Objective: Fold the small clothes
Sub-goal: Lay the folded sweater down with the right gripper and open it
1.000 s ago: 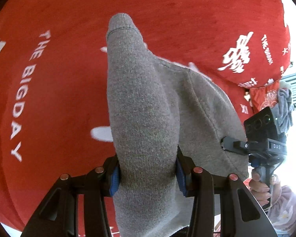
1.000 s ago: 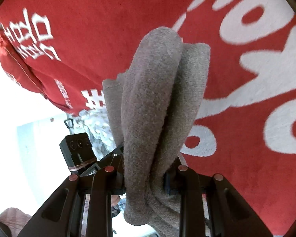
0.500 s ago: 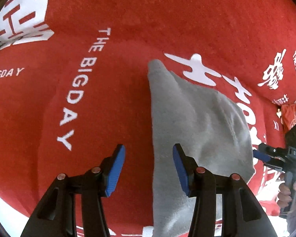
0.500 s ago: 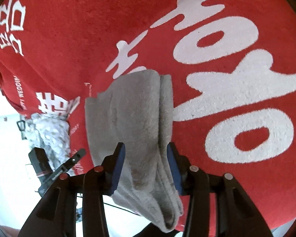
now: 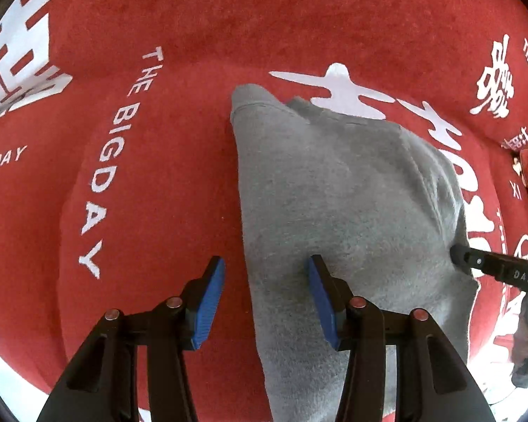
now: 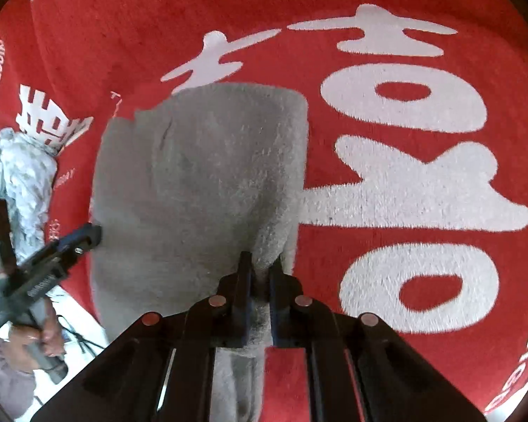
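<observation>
1. A red cloth [image 5: 158, 52] with white lettering covers the work surface.
2. The grey garment [image 5: 334, 193] lies flat on the red cloth.
3. The left gripper [image 5: 265, 283] hangs with jaws apart over the garment's left edge, blue pads gripping nothing.
4. The right gripper [image 6: 262, 269] is clamped on a pinch of the garment's right edge.

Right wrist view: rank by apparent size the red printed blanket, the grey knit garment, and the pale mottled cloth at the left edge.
1. Red printed blanket
2. Grey knit garment
3. Pale mottled cloth, partly cut off, so its full size is unsure.
</observation>
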A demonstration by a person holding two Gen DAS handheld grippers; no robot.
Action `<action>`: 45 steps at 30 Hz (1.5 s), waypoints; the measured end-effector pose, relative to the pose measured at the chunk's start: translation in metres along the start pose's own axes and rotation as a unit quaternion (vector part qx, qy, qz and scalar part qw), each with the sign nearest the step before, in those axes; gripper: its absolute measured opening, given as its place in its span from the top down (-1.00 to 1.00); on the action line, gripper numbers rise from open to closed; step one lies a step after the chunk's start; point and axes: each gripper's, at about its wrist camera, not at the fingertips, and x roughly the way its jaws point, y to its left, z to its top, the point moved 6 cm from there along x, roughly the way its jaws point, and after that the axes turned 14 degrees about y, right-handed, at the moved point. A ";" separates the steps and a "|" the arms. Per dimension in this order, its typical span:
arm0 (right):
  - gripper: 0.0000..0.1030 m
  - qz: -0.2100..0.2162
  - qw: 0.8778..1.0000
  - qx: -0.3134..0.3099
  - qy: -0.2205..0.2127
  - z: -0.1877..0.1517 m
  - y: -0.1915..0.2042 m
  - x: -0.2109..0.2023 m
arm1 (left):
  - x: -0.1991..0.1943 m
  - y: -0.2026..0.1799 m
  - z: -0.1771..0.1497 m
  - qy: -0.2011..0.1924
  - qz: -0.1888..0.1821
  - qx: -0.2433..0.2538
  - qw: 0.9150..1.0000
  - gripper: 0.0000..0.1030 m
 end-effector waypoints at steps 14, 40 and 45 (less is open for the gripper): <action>0.75 0.000 0.998 0.063 -0.014 -0.041 -0.004 -0.034 | -0.013 0.013 -0.034 0.039 0.033 -0.014 0.999 0.01; 0.41 -0.100 0.989 0.100 0.045 -0.070 0.002 -0.011 | -0.012 0.014 -0.049 0.081 0.055 -0.012 0.995 0.01; 0.35 -0.061 0.985 0.154 0.045 -0.085 -0.004 -0.031 | -0.025 0.006 -0.060 0.093 0.057 -0.012 0.994 0.01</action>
